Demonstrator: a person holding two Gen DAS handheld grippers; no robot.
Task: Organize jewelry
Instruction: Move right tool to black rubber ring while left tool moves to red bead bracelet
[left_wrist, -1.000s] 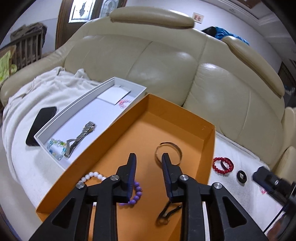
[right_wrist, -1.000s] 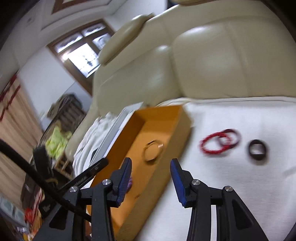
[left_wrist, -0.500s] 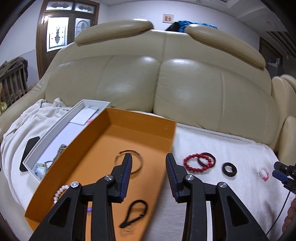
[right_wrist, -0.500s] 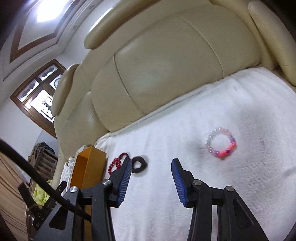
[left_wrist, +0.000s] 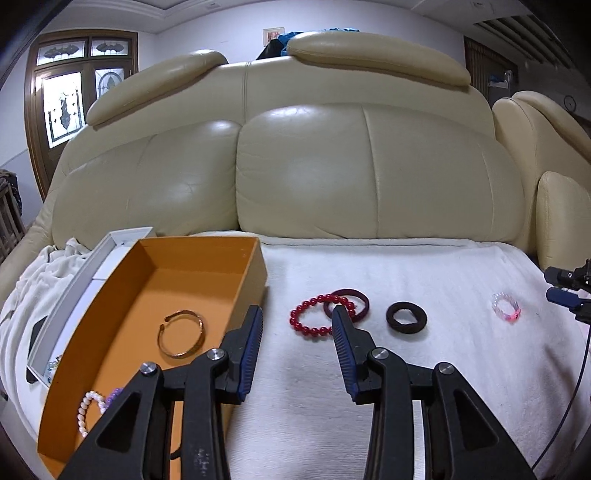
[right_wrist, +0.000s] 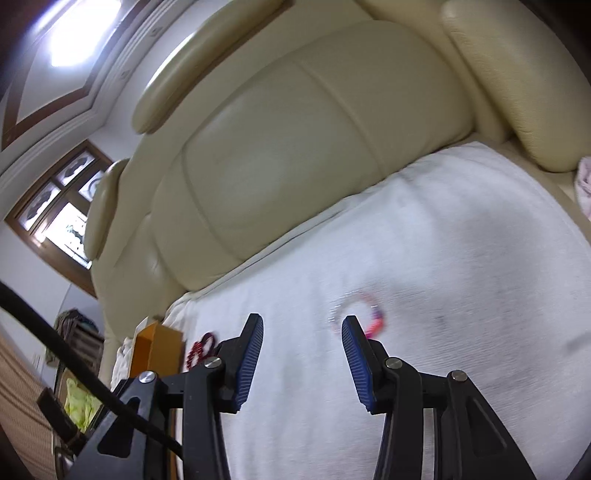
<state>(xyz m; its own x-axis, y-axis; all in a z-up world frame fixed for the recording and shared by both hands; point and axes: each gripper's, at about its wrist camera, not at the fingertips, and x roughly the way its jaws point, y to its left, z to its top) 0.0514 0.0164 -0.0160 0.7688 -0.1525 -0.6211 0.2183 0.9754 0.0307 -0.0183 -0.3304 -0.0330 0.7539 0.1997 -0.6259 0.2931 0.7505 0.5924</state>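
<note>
1. Left wrist view: the left gripper (left_wrist: 297, 317) hangs with jaws spread and nothing between them, above the white blanket (left_wrist: 406, 280) on the cream sofa (left_wrist: 303, 158).
2. Just beyond its tips lies a red bead bracelet (left_wrist: 314, 318), overlapped at its far side by a maroon band (left_wrist: 351, 300); the right finger hides part of both. A black band (left_wrist: 406, 317) lies apart to the right, and a pink-and-clear bead bracelet (left_wrist: 505, 308) lies farther right.
3. An orange box (left_wrist: 255, 266) stands to the left with a gold bangle (left_wrist: 181, 338) on its floor; a pearl-and-purple bracelet (left_wrist: 96, 406) in its near corner is partly hidden by the gripper body.
4. A white tray (left_wrist: 92, 262) sits behind the box, its contents mostly screened.
5. The right gripper (left_wrist: 565, 295) is cut off at the frame edge.
6. Right wrist view: the right gripper (right_wrist: 303, 323) is spread wide and empty. The pink-and-clear bracelet (right_wrist: 373, 317) is blurred, partly behind the right fingertip; contact cannot be judged.
</note>
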